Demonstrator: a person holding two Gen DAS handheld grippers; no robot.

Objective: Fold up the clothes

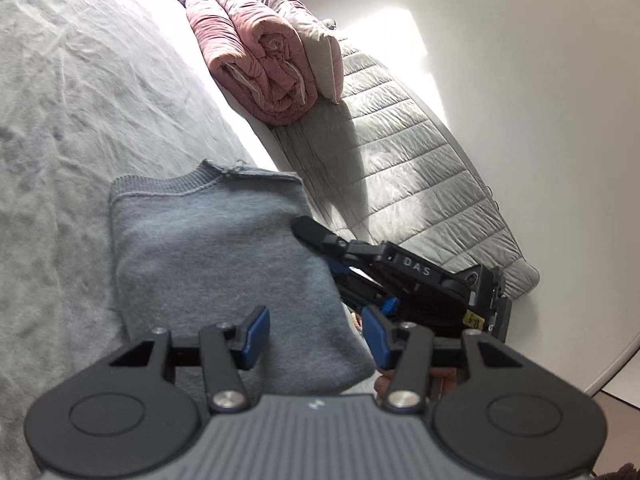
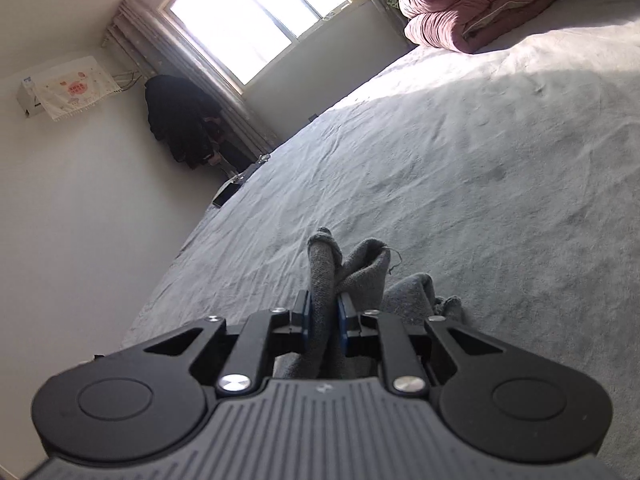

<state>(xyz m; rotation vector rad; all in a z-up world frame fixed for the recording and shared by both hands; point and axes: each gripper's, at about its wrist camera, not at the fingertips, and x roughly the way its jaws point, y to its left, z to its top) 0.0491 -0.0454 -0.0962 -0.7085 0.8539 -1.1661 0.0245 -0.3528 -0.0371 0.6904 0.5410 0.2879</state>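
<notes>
Grey sweater (image 1: 216, 256), folded into a rough rectangle, lies flat on the bed (image 1: 72, 128) near its edge on the quilted side, ribbed hem toward the far end. In the right wrist view a bunched fold of the same grey knit (image 2: 324, 300) stands up between the blue pads.

Right tongs (image 2: 325, 318): nearly closed, pinching that fold of the sweater, fabric filling the gap. From the left wrist view the right tongs (image 1: 316, 236) come in at the sweater's right edge, tip touching the cloth.

Left tongs (image 1: 316, 336): wide apart, nothing between the pads, hovering over the sweater's near part; left pad (image 1: 254, 338) above the cloth, right pad at its near right edge. Whether they touch the fabric, cannot tell.

Bed cover is light grey, wrinkled. Pink rolled quilt (image 1: 256, 60) sits at the far end of the bed, well apart from the sweater. Grey quilted mattress pad (image 1: 408, 168) runs along the bed's edge by the wall. Window (image 2: 248, 12) beyond the far side, dark clothes hanging (image 2: 180, 120) beside it.
</notes>
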